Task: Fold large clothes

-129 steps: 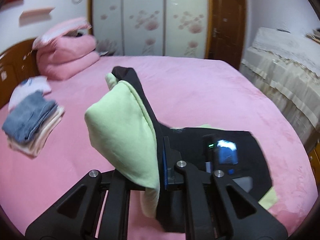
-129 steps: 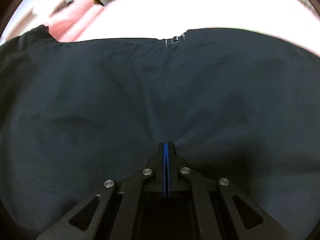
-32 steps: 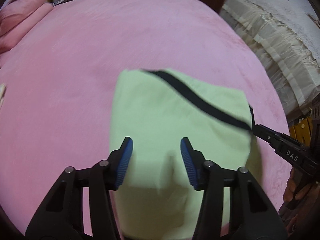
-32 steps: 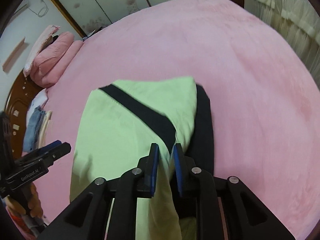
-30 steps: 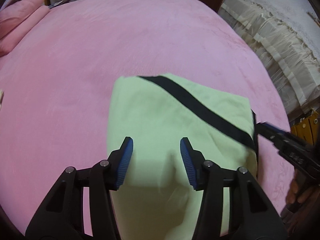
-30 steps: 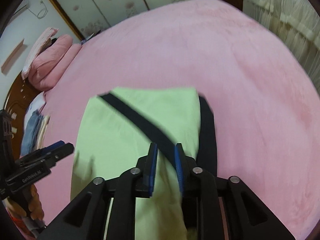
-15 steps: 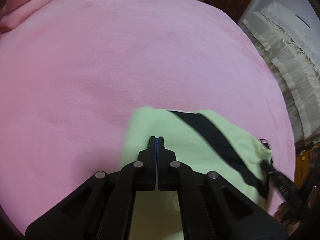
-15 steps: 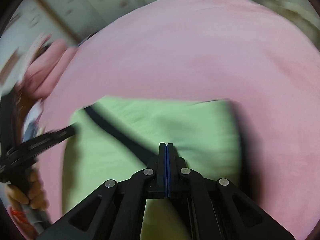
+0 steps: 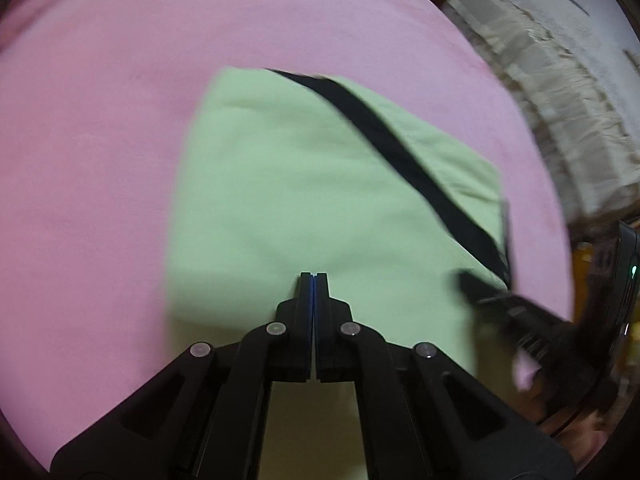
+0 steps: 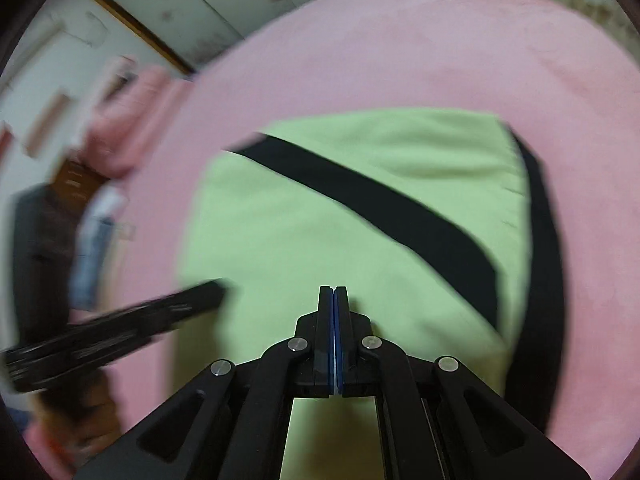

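One folded green garment [image 9: 304, 184] with one black band [image 9: 404, 160] lies on one pink bed [image 9: 100, 120]. Two grippers show, left [image 9: 313, 280] and right [image 10: 333, 294]. One pink bedding pile [image 10: 136, 120].

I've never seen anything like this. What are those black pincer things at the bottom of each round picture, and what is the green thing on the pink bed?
No robot here: a person holds a two-finger tool in each hand. Each round picture comes from a wide-angle camera on one tool, looking forward along its fingers. One view shows the left gripper, the other the right gripper. Both have their jaws pressed together, and nothing shows between them. Each tool also appears blurred at the edge of the other's picture. Below them, on the pink plush bedspread, lies a folded light green garment with a black diagonal stripe. Neither tool visibly holds it; whether the tips touch it I cannot tell.
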Demonstrator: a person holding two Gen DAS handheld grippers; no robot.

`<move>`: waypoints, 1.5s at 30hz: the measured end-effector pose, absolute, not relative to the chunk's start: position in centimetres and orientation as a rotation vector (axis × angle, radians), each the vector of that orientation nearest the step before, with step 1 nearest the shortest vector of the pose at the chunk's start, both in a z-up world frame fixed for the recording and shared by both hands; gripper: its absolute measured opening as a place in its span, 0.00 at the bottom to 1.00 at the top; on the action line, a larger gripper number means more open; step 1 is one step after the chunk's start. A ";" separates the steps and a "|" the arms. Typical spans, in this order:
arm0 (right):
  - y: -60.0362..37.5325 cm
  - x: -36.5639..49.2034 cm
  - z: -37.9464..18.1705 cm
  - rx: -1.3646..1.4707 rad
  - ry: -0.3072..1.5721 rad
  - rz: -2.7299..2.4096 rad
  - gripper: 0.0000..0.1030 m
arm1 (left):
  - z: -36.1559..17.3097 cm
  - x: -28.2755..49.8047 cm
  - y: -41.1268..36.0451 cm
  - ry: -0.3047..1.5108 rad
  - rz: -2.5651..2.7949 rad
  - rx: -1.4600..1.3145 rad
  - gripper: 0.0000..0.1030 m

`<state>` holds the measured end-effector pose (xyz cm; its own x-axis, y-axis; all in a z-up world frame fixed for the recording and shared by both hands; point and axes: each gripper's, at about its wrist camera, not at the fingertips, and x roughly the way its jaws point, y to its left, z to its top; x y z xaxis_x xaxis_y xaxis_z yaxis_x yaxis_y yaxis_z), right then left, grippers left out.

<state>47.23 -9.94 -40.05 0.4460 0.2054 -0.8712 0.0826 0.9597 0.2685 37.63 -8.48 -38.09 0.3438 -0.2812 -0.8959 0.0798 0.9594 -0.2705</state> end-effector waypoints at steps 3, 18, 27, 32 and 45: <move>-14.8 45.5 -39.6 0.360 1.086 -0.102 0.00 | -38.0 37.5 -5.5 1.170 -0.141 -0.212 0.00; -7.0 37.6 -39.1 0.461 1.302 0.249 0.00 | -37.3 28.1 -9.1 1.373 -0.224 -0.283 0.00; -11.6 31.9 -38.0 0.378 1.320 -0.094 0.00 | -36.0 24.6 -3.2 1.339 -0.092 -0.316 0.00; -11.2 31.1 -34.9 0.342 1.344 -0.162 0.01 | -33.6 23.7 -2.9 1.342 -0.053 -0.266 0.00; -4.9 30.3 -19.9 0.268 1.311 -0.071 0.65 | -26.5 23.0 -9.0 1.364 -0.082 0.024 0.62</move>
